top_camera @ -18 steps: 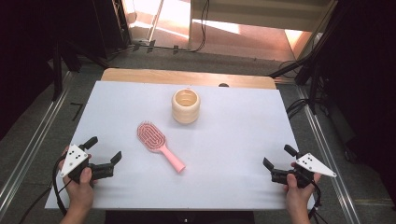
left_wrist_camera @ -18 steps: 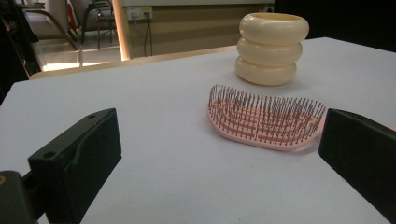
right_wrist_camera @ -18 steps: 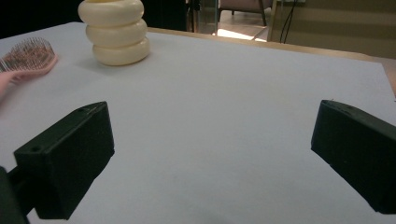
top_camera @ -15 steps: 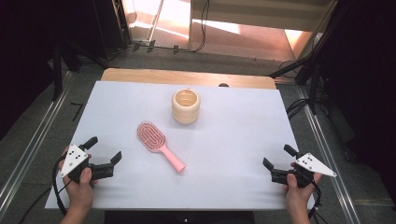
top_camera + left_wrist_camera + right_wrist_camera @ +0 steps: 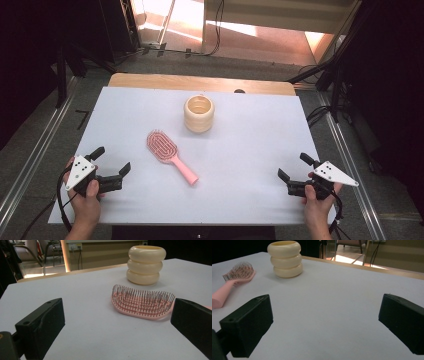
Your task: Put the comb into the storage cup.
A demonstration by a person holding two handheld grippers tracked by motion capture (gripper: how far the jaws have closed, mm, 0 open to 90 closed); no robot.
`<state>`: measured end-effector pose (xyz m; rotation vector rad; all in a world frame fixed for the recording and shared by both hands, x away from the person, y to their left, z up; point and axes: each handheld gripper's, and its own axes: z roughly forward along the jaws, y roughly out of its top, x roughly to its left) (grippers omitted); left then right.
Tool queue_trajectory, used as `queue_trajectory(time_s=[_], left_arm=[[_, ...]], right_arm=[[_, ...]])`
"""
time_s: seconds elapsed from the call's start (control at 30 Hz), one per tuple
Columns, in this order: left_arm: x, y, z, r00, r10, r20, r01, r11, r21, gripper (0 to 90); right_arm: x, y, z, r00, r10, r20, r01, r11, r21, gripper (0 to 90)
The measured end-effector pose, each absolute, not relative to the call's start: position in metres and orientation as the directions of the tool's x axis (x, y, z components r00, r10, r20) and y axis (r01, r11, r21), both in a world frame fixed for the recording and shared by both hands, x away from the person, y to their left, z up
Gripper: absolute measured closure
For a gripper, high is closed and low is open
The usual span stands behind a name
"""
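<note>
A pink hairbrush [image 5: 170,155] lies bristles up near the middle of the white table [image 5: 250,150], handle toward the front right. Behind it stands a cream ribbed cup [image 5: 199,113]. My left gripper [image 5: 111,161] rests at the front left, open, nothing between its jaws. At the front right my right gripper [image 5: 294,167] is open and empty too. The left gripper view has the hairbrush [image 5: 142,302] and cup [image 5: 146,265] ahead of its jaws. Far left in the right gripper view are the hairbrush [image 5: 234,282] and cup [image 5: 285,258].
A wooden strip [image 5: 200,82] runs along the table's far edge. Metal rails [image 5: 30,165] flank the table on both sides. Dark stands and cables [image 5: 320,112] sit on the floor beyond.
</note>
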<state>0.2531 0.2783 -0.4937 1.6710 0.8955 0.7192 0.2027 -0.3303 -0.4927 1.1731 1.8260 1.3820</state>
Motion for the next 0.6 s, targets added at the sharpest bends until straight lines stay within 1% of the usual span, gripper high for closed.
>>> queue_trajectory(time_s=[0.33,0.6], left_arm=[[0.252,0.279,-0.494,0.54,0.841,0.019,0.207,-0.155,0.966,0.0],[0.252,0.279,-0.494,0.535,0.845,0.022,0.205,-0.154,0.967,0.0]], right_arm=[[0.209,-0.311,-0.479,-0.501,0.865,0.036,0.322,0.147,0.935,0.0],[0.217,-0.3,-0.47,-0.528,0.848,0.043,0.329,0.158,0.931,0.0]])
